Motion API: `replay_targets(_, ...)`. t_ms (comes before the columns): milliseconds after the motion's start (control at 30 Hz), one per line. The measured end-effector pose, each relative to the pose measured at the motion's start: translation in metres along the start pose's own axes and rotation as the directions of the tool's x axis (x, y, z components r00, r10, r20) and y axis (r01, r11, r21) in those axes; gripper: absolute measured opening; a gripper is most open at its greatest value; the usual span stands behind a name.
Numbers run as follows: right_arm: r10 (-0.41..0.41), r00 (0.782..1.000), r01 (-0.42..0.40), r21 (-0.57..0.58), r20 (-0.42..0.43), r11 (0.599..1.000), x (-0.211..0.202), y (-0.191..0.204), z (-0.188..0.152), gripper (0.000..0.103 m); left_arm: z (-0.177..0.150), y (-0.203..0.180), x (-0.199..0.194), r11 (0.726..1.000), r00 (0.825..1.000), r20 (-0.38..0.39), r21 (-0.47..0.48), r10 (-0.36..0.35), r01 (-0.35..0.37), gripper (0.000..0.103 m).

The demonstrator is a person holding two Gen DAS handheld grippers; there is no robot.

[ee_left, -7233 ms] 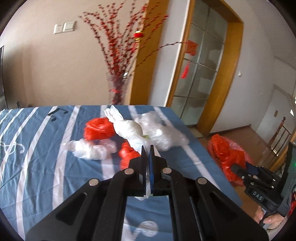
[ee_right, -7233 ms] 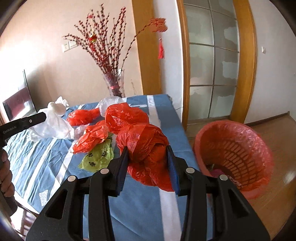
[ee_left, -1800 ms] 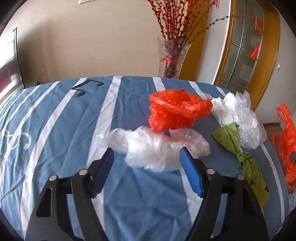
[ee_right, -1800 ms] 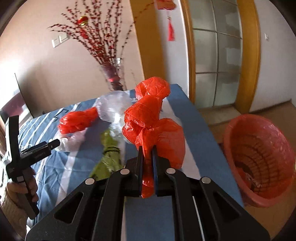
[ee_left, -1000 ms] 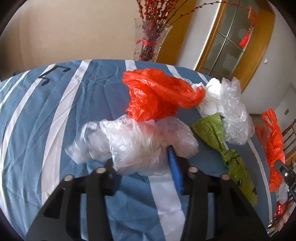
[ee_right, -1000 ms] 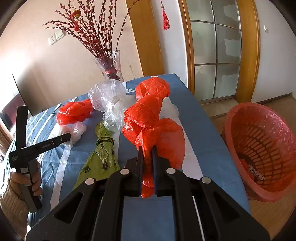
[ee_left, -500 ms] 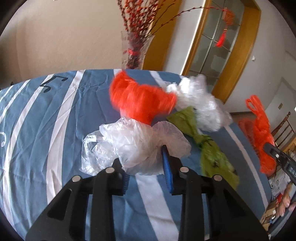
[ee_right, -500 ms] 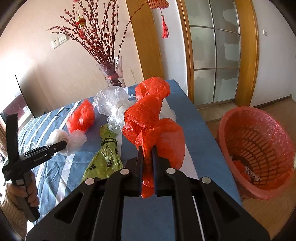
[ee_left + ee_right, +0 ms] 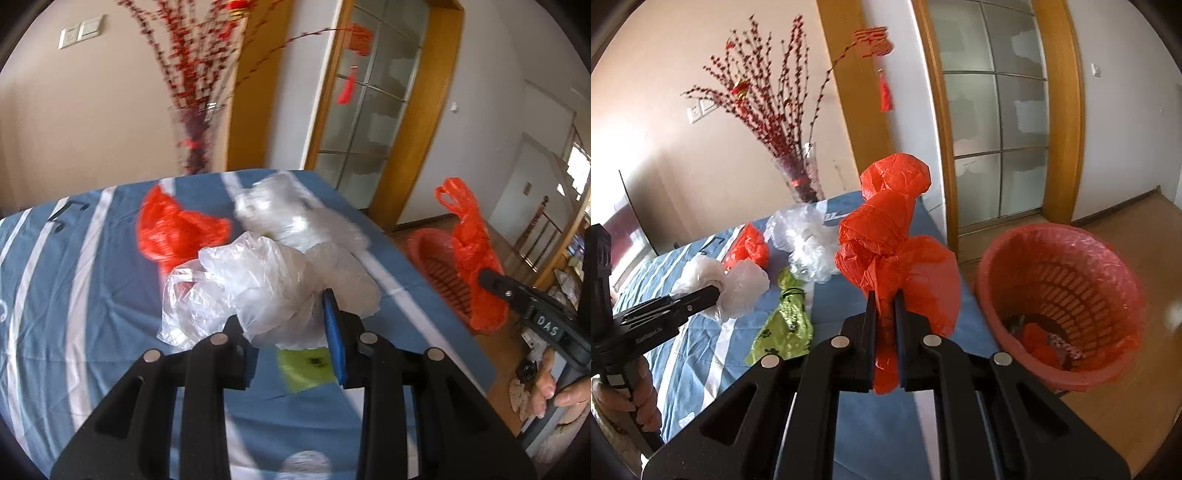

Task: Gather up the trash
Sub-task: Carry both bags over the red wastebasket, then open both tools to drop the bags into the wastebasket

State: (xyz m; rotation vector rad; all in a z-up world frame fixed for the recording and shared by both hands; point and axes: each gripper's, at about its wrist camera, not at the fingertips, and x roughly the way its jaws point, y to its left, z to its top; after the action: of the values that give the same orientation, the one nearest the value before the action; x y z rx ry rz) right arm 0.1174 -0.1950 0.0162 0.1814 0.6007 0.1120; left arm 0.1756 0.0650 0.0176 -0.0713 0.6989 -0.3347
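Observation:
My left gripper (image 9: 282, 314) is shut on a crumpled clear plastic bag (image 9: 255, 284) and holds it above the blue striped table; it also shows in the right wrist view (image 9: 727, 284). My right gripper (image 9: 884, 299) is shut on a knotted red plastic bag (image 9: 890, 236), held up near the table's right edge; it also shows in the left wrist view (image 9: 472, 251). A red basket (image 9: 1063, 295) lined with a bag stands on the floor to the right and holds some trash.
On the table (image 9: 701, 354) lie another red bag (image 9: 748, 245), a clear bag bundle (image 9: 807, 240) and a green bag (image 9: 786, 317). A glass vase with red branches (image 9: 801, 177) stands at the back. A door is behind the basket.
My left gripper has lifted the clear bag off the table and swung right toward the basket. My right gripper still holds the red bag, now a little closer to the basket.

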Motion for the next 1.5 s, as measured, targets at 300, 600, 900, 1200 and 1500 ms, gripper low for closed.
replay_targets(300,-0.058,0.998,0.056,0.067,0.028,0.996,-0.021,-0.047,-0.003,0.009,0.010,-0.067,0.019,0.994,0.996,-0.011,0.064,-0.091,0.091,0.032)
replay_targets(600,-0.130,0.990,0.122,0.152,0.045,0.981,-0.032,-0.099,-0.005,0.009,0.016,-0.136,0.057,0.978,0.984,-0.050,0.112,-0.172,0.176,0.032)
replay_targets(900,-0.176,0.984,0.163,0.220,0.042,0.962,-0.032,-0.143,-0.006,0.009,0.018,-0.188,0.096,0.967,0.973,-0.092,0.127,-0.212,0.222,0.032)
replay_targets(1200,-0.200,0.978,0.179,0.267,0.056,0.947,-0.026,-0.173,-0.001,0.009,0.017,-0.220,0.128,0.956,0.962,-0.136,0.144,-0.237,0.255,0.033)
replay_targets(1500,-0.204,0.977,0.180,0.289,0.055,0.940,-0.019,-0.193,0.001,0.009,0.017,-0.238,0.152,0.951,0.956,-0.169,0.153,-0.242,0.268,0.033)
